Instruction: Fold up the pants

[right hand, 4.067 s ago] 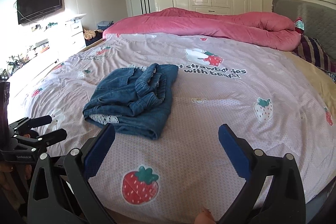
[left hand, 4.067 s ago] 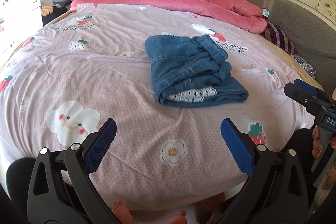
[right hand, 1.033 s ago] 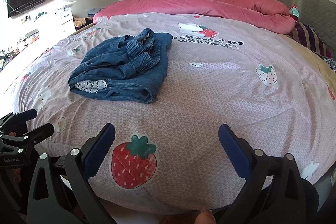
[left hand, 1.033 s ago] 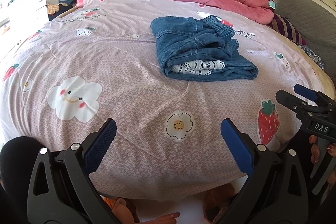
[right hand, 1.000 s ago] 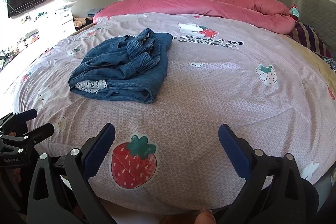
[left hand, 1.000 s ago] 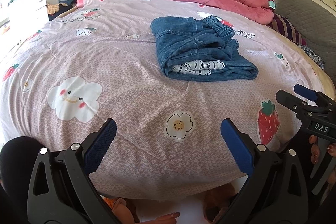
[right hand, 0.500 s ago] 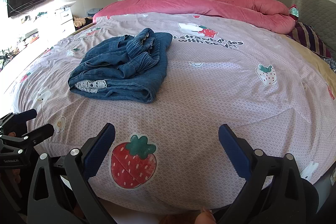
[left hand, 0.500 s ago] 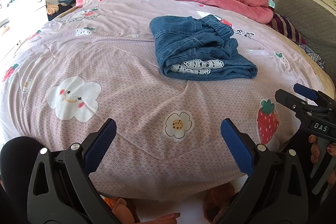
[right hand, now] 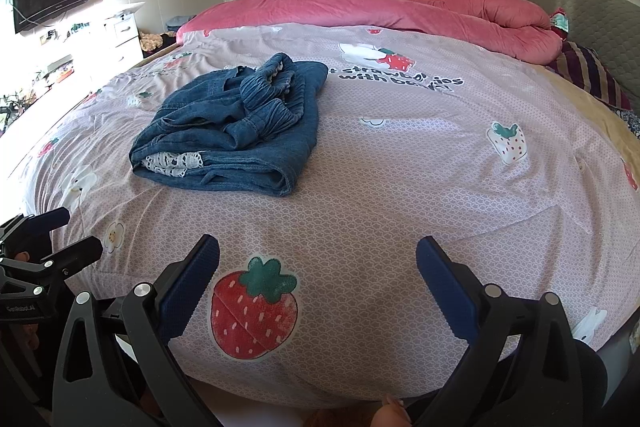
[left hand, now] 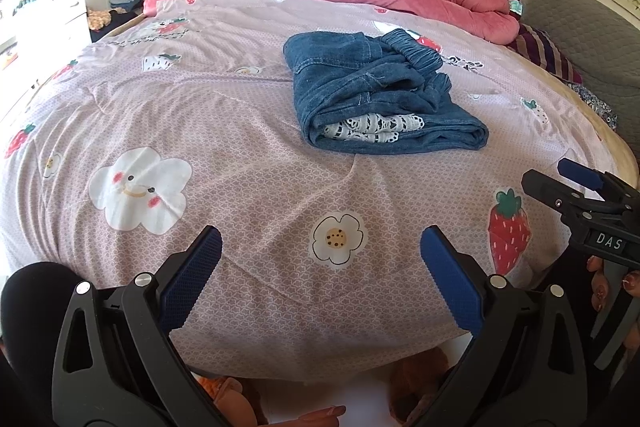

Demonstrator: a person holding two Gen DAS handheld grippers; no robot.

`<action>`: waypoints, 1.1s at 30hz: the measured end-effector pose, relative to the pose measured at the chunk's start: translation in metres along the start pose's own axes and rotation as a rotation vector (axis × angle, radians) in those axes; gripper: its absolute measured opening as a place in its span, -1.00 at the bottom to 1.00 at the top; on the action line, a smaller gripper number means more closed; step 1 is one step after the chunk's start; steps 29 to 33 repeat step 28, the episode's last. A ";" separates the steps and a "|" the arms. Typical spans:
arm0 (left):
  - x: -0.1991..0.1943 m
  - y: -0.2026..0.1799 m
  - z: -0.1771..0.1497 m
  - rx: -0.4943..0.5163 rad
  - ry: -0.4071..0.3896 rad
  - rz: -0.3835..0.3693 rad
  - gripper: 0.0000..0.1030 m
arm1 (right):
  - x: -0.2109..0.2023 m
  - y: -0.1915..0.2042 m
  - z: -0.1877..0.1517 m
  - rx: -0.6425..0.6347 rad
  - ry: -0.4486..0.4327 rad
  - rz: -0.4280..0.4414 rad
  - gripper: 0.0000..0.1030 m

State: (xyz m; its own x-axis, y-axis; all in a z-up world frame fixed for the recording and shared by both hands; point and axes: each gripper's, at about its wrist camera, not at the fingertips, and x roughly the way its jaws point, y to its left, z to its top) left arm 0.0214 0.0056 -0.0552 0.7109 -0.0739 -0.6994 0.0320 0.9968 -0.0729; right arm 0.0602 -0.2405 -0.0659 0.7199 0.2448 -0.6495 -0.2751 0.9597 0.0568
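Folded pants on the bed, both grippers held back at the near edge with nothing in them.

The denim pants (left hand: 376,99) lie in a folded bundle on the pink printed bedspread (left hand: 200,115), toward the middle of the bed, with a strip of white lace showing at the near fold. The left gripper (left hand: 320,279) has its jaws spread wide and empty over the near edge of the bed; the pants sit well beyond them, ahead and slightly to the right. The right gripper (right hand: 318,285) is likewise wide open and empty above a strawberry print (right hand: 254,311), with the pants (right hand: 240,123) well apart from it, ahead and to the left. A pink duvet (right hand: 380,11) is bunched along the far side of the bed.
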 end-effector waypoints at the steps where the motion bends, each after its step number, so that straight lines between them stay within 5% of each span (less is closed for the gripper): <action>1: -0.001 0.000 0.000 0.001 -0.002 -0.001 0.82 | 0.000 0.000 0.000 0.000 0.000 0.000 0.91; 13: 0.002 -0.001 0.005 0.016 0.011 0.051 0.82 | 0.003 -0.005 -0.001 0.021 0.013 -0.001 0.91; 18: -0.008 0.006 0.018 0.012 -0.060 0.071 0.82 | 0.007 -0.021 0.004 0.077 0.028 -0.001 0.91; 22: 0.016 0.046 0.060 -0.073 0.021 0.041 0.82 | 0.014 -0.070 0.028 0.182 0.042 -0.051 0.91; 28: 0.106 0.138 0.132 -0.073 0.115 0.255 0.82 | 0.058 -0.209 0.084 0.378 0.093 -0.277 0.91; 33: 0.106 0.138 0.132 -0.073 0.115 0.255 0.82 | 0.058 -0.209 0.084 0.378 0.093 -0.277 0.91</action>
